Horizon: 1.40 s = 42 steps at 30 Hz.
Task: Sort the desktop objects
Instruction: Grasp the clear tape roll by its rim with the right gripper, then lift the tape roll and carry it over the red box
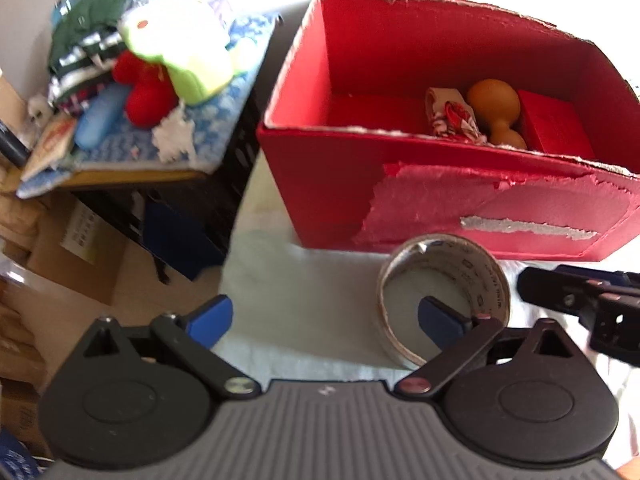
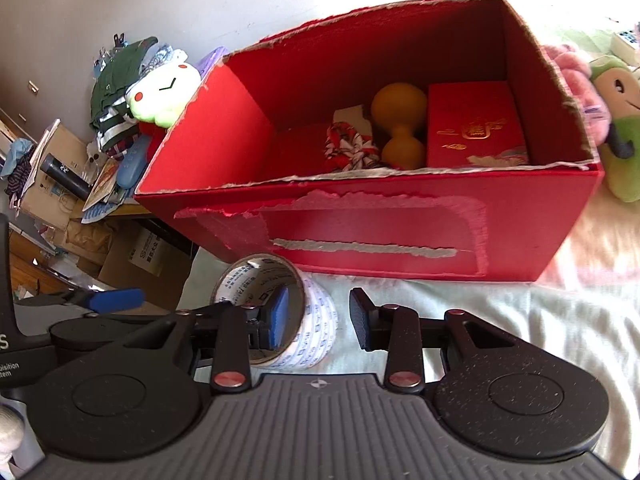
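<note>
A roll of printed tape (image 1: pixel 444 300) lies on the pale cloth in front of a torn red cardboard box (image 1: pixel 400 200). My left gripper (image 1: pixel 326 322) is open, and its right finger sits inside the roll's hole. My right gripper (image 2: pixel 320 322) is open; its left finger is inside the roll (image 2: pixel 276 312) and its right finger is outside, to the right of the tape wall. The red box (image 2: pixel 380 232) holds a tan gourd (image 2: pixel 400 128), a red gift box (image 2: pixel 474 128) and a patterned cloth bundle (image 2: pixel 350 150).
A cluttered shelf with a green plush toy (image 1: pixel 176 52), red plush and clothes stands left of the box. Cardboard cartons (image 1: pixel 72 240) sit on the floor at the left. A green and pink plush (image 2: pixel 616 120) lies right of the box.
</note>
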Tool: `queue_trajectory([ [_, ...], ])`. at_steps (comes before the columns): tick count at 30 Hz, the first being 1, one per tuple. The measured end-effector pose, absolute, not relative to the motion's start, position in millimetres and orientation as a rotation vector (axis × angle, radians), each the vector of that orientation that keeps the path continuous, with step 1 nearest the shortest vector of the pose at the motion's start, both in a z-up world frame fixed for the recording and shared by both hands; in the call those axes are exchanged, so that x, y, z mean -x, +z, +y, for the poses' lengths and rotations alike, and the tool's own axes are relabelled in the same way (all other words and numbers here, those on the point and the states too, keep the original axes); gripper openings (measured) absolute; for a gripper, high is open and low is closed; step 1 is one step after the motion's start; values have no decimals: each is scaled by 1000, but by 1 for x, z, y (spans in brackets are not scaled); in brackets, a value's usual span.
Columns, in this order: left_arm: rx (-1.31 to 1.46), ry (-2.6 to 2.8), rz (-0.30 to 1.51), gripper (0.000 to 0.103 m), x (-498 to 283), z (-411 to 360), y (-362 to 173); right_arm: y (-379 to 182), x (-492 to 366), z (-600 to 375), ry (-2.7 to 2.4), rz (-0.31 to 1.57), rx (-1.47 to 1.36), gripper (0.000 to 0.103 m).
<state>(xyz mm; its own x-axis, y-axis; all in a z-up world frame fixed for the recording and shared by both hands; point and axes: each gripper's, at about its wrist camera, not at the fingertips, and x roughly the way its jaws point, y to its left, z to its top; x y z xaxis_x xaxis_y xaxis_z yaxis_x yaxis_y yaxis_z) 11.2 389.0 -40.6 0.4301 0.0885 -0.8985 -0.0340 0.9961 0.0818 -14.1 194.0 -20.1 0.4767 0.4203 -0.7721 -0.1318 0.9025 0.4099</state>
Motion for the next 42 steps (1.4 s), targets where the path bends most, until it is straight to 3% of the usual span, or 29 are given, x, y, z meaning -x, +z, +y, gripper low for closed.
queue_trajectory([
  [5, -36, 54, 1179, 72, -19, 393, -56, -27, 8, 205, 338, 1054, -299, 37],
  [10, -30, 17, 1202, 68, -23, 393, -63, -35, 2, 212, 319, 1090, -303, 37],
  [17, 11, -67, 1254, 41, -32, 393, -72, -48, -6, 212, 292, 1159, -324, 35],
  [20, -5, -119, 1255, 20, -32, 385, -70, -48, -5, 209, 309, 1162, -337, 22],
  [21, -16, -130, 1255, 18, -32, 382, -69, -47, -4, 209, 314, 1164, -335, 17],
  [42, -313, -476, 1121, 18, -6, 246, -30, -11, 55, 96, 60, 1094, -440, 16],
])
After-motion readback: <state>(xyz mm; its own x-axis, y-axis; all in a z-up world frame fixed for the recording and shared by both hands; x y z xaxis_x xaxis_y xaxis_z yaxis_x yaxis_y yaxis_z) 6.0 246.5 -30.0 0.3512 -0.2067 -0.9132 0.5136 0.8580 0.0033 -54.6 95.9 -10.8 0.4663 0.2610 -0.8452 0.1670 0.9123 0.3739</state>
